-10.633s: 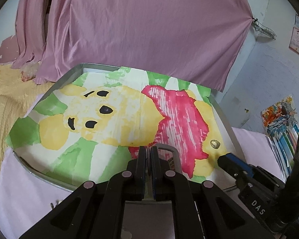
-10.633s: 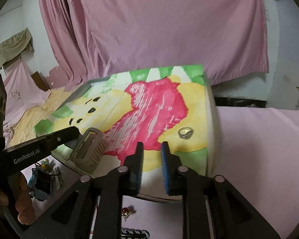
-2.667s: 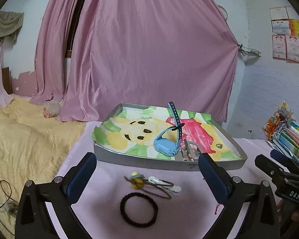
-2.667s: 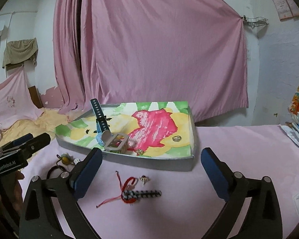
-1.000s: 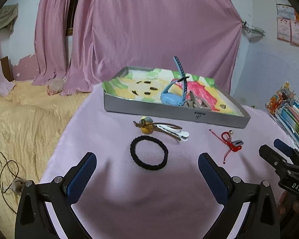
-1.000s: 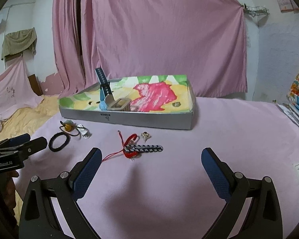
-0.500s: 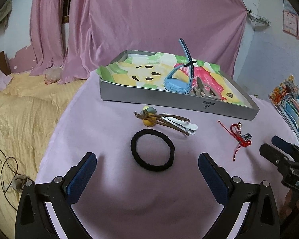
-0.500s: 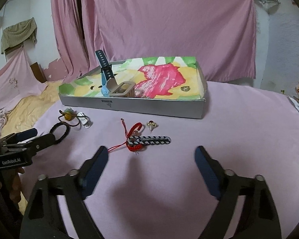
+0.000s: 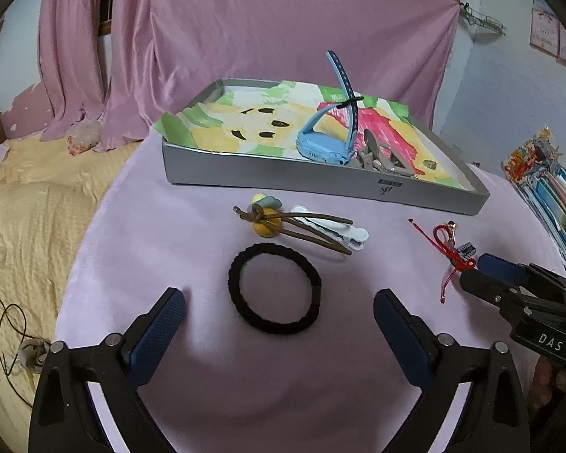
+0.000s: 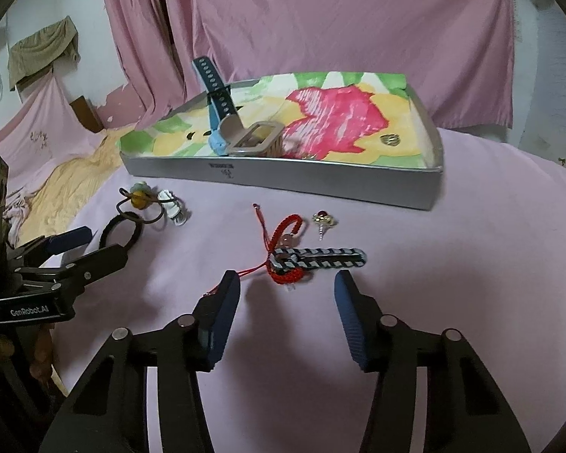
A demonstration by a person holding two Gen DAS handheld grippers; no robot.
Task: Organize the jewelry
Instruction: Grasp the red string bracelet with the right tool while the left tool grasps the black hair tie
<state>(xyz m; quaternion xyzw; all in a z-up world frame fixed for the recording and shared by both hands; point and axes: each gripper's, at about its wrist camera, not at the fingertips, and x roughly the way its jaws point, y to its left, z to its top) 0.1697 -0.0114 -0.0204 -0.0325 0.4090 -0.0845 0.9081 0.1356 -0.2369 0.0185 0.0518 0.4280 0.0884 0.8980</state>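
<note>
The left gripper (image 9: 279, 309) is spread wide and empty, poised around the black hair tie (image 9: 274, 287) lying flat on the pink surface (image 9: 169, 241). The right gripper (image 10: 286, 302) is also open and holds nothing, just short of the red cord bracelet (image 10: 283, 241) tangled with a braided clip (image 10: 320, 258); a small earring (image 10: 323, 221) lies beside them. The tray (image 10: 320, 188) already holds a blue watch (image 9: 326, 145), a hair claw (image 10: 254, 139) and a ring (image 10: 390, 139).

The risks: the thin hair tie may slip out under the pads if they close too high, and the bracelet's loose cord could drag the clip or knock the earring aside when lifted.
</note>
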